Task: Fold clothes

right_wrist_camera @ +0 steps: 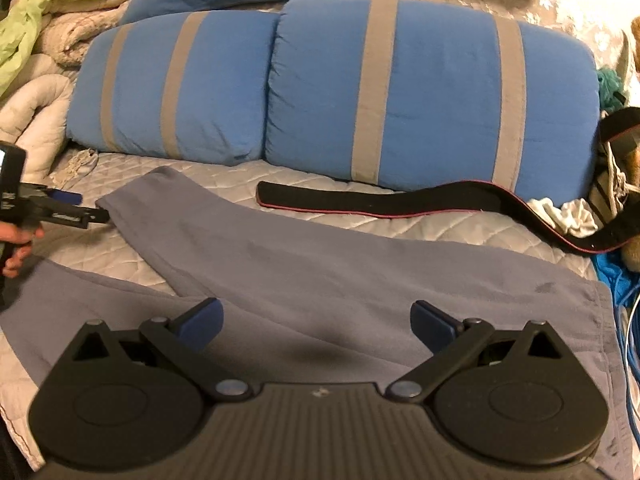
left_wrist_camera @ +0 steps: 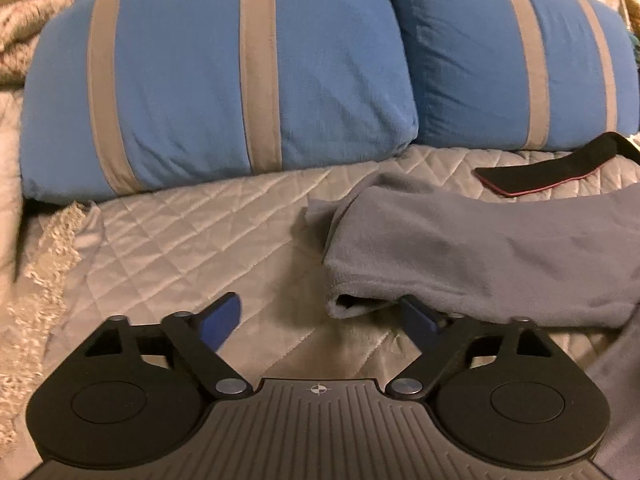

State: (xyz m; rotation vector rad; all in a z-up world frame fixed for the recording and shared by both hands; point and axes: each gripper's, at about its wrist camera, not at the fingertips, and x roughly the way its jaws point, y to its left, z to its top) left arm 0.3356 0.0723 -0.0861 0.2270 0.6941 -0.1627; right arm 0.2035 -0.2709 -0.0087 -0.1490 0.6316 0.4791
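Note:
Grey trousers (right_wrist_camera: 320, 264) lie across the quilted bed cover, one leg stretching to the upper left and the waist at the right. In the left wrist view the leg's cuff end (left_wrist_camera: 360, 300) lies between the blue pads of my left gripper (left_wrist_camera: 320, 320). The jaws stand open; the right pad (left_wrist_camera: 418, 320) is tucked at the cuff's edge, and the left pad is apart from the cloth. The right wrist view shows that same left gripper (right_wrist_camera: 90, 206) at the cuff. My right gripper (right_wrist_camera: 318, 320) hovers open over the trousers' upper part, with nothing pressed between its pads.
Two blue pillows with grey stripes (right_wrist_camera: 432, 92) lean along the back of the bed. A black strap with a red edge (right_wrist_camera: 400, 202) lies between the pillows and the trousers. Crumpled blankets (right_wrist_camera: 52, 16) are piled at the far left, and blue cords (right_wrist_camera: 628, 320) hang at the right.

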